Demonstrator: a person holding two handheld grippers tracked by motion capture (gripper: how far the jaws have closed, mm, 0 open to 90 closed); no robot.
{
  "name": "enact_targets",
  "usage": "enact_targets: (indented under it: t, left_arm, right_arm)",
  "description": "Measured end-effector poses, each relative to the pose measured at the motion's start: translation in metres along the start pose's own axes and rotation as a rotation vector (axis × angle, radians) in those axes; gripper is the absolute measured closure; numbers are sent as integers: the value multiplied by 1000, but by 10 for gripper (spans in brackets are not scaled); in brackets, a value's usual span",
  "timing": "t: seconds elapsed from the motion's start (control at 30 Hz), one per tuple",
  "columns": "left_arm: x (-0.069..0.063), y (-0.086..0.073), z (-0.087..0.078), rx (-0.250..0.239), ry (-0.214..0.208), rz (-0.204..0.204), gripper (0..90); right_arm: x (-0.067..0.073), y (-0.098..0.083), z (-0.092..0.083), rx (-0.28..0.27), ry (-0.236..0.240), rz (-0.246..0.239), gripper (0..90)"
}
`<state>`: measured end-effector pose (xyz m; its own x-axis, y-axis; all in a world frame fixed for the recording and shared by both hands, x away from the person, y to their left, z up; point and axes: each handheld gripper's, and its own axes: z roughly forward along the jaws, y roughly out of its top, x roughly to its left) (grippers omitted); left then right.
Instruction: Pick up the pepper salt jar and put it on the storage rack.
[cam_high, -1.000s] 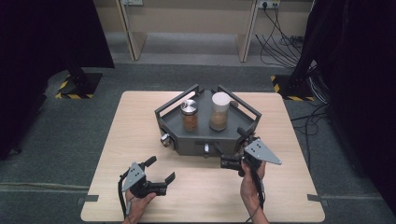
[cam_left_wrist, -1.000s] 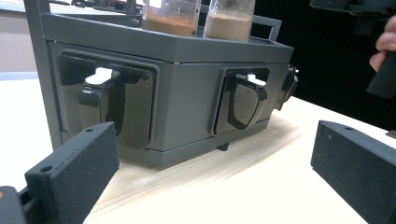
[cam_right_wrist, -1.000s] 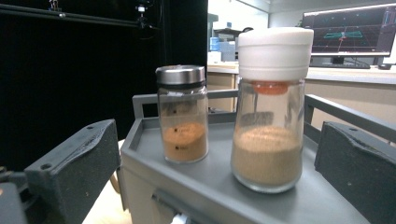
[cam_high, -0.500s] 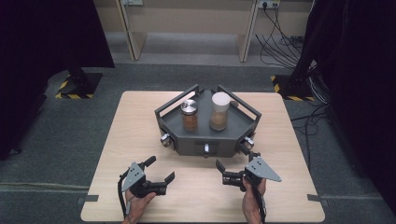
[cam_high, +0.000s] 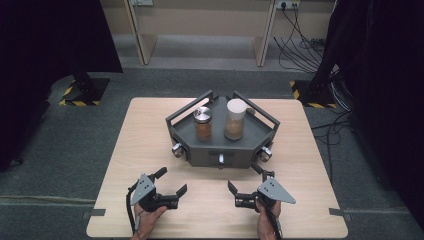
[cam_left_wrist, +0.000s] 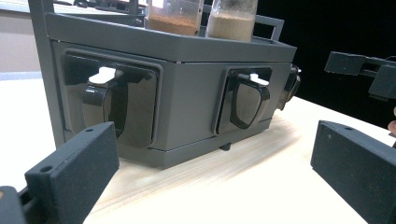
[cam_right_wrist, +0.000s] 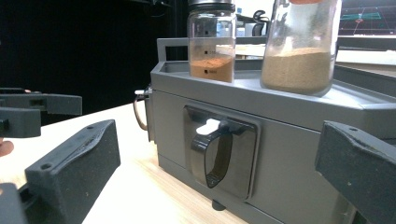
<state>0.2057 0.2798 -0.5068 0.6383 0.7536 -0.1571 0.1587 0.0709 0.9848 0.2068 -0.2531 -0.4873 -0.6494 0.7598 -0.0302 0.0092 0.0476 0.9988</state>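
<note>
Sitting in the middle of the pale wooden table (cam_high: 125, 150) is a grey, many-sided rack (cam_high: 220, 150) with rails round its top and recessed handles set into its side faces. Two jars stand on its top tray, close together but not touching — a metal-lidded jar (cam_high: 202, 123) holding reddish-brown powder on the left, and a taller white-lidded jar (cam_high: 235, 119) holding a paler, sandy powder on the right.

The person's two hands come in from the near edge. The left gripper (cam_high: 172, 182) rests low over the table in front of the rack's left corner, its jaws spread wide with nothing between them. From the left gripper view, those jaws frame two of the rack's dark handles (cam_left_wrist: 100, 100), and the rack is near but not touched.

The right gripper (cam_high: 248, 183) sits in front of the rack's right corner, grey plate on top, jaws likewise parted and empty — one jaw reaches up close to the knob (cam_high: 265, 154) on that corner. In the right gripper view a single handle (cam_right_wrist: 215, 154) lies straight ahead between the jaws.
</note>
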Motion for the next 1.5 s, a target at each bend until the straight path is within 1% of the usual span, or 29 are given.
enact_targets:
  t: [0.23, 0.43, 0.6, 0.97, 1.17, 1.5]
  left_arm:
    - [0, 0, 0, 1, -4, 2, 2]
    - [1, 0, 1, 3, -2, -4, 2]
    - [2, -1, 2, 5, -3, -6, 2]
    - [2, -1, 2, 7, -2, -11, 2]
    - [3, -1, 2, 6, 0, -13, 2]
    - [2, -1, 1, 5, 0, -8, 2]
  right_arm:
    - [1, -5, 1, 14, 19, -7, 4]
    - [-2, -14, -2, 1, 16, -11, 4]
    - [-3, -18, 1, 9, 19, -11, 4]
    - [-4, -19, 1, 10, 14, -8, 3]
    - [-4, -20, 2, 10, 19, -2, 4]
    - [-3, -20, 2, 11, 18, -1, 4]
